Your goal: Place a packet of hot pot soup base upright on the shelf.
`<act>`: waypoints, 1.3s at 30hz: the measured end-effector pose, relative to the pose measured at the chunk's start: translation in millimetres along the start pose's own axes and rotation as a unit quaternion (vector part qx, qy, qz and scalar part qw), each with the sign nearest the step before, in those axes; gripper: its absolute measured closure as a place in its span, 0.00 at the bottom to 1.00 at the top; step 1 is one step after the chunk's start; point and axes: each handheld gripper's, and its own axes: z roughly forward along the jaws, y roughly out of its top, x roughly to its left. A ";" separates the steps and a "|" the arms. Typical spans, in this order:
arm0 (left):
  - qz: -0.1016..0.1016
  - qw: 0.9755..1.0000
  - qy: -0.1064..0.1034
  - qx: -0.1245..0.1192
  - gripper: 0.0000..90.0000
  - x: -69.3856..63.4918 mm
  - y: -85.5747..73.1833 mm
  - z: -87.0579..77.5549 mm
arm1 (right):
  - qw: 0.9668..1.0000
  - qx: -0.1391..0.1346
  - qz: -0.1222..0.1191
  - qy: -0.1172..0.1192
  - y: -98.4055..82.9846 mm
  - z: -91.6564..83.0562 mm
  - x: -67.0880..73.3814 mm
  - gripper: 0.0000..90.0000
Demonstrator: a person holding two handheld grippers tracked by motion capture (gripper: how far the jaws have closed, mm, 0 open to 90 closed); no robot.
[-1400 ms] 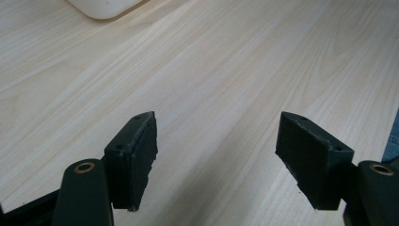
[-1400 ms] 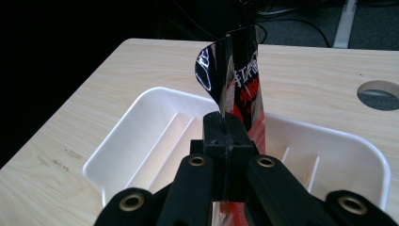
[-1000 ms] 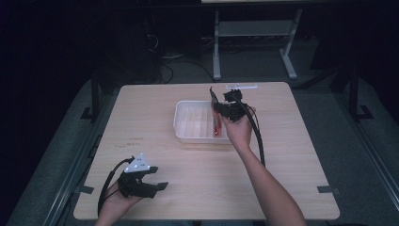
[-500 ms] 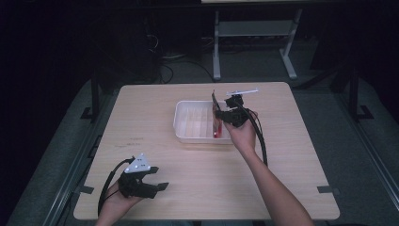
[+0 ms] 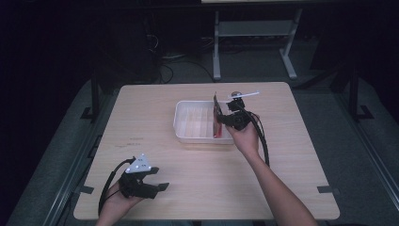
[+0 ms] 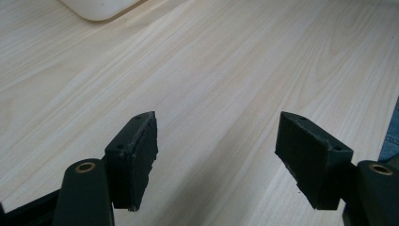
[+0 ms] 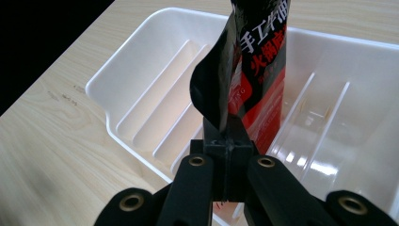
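Packet (image 7: pixel 256 70) in right tool (image 7: pixel 226 141) — lower over tray (image 5: pixel 181 123) than before.

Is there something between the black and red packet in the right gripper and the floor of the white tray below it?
Nothing visible blocks it. The right gripper is shut on the packet, which hangs upright over the white tray. The tray holds only its own moulded ribs. The left gripper is open near the table's front edge.
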 end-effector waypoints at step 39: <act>0.006 1.000 0.007 0.011 0.33 -0.6 -0.9 3.4 | 1.000 0.018 0.002 0.010 -14.8 3.4 -2.4 1.00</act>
